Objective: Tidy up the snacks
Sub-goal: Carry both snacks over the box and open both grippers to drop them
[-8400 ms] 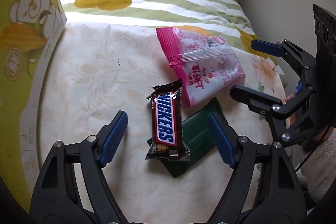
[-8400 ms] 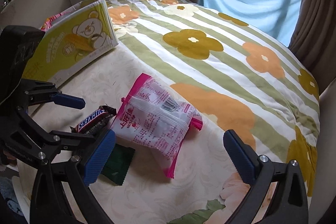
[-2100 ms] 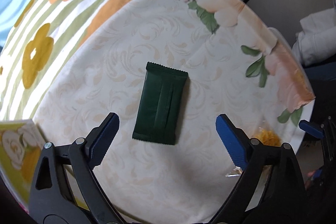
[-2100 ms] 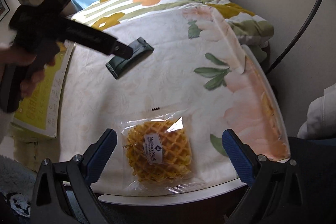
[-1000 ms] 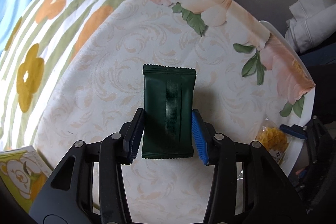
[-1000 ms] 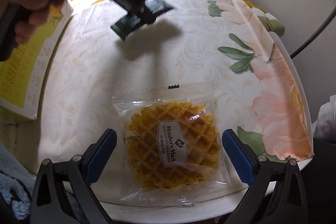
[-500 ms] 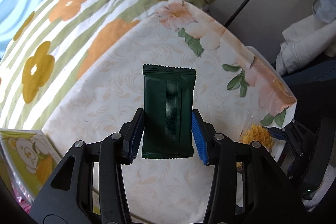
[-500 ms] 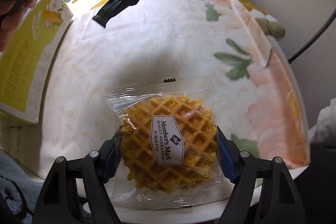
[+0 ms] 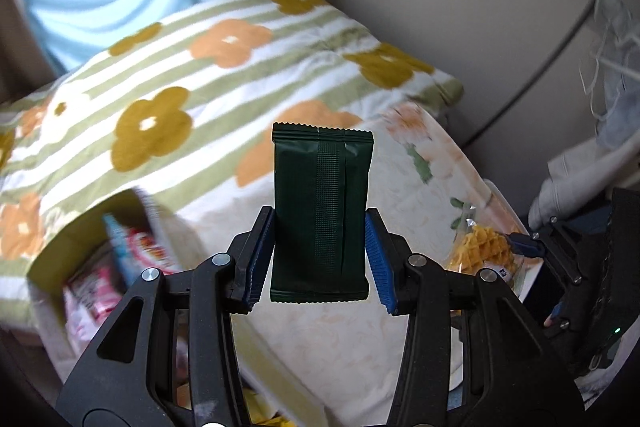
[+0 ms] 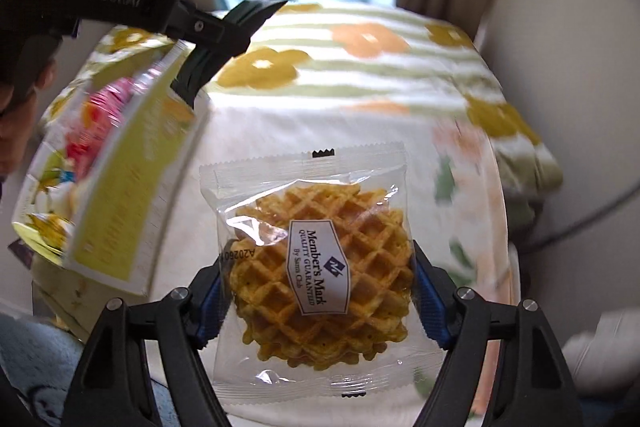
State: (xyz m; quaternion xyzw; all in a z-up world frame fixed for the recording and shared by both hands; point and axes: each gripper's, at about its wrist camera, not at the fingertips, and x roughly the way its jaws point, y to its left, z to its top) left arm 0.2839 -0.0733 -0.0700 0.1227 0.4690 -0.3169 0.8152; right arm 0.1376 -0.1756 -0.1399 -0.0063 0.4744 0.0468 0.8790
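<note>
The left claw point(image 9: 320, 259) pinches an unlabelled dark green packet point(image 9: 321, 211); the right claw point(image 10: 316, 299) pinches a clear waffle pack point(image 10: 316, 267) reading "Member's Mark, Quality Guaranteed".

The snack box point(image 9: 100, 259) sits left of the table point(image 9: 328, 347), with the bed point(image 9: 200, 75) behind.

Two snacks lifted clear of the cloth.
We see a dark green sealed packet point(image 9: 320, 215), upright with its crimped back seam facing us, and a round golden waffle in a clear wrapper point(image 10: 320, 279) bearing a white "Member's Mark" label, both held off the pale floral tablecloth.
</note>
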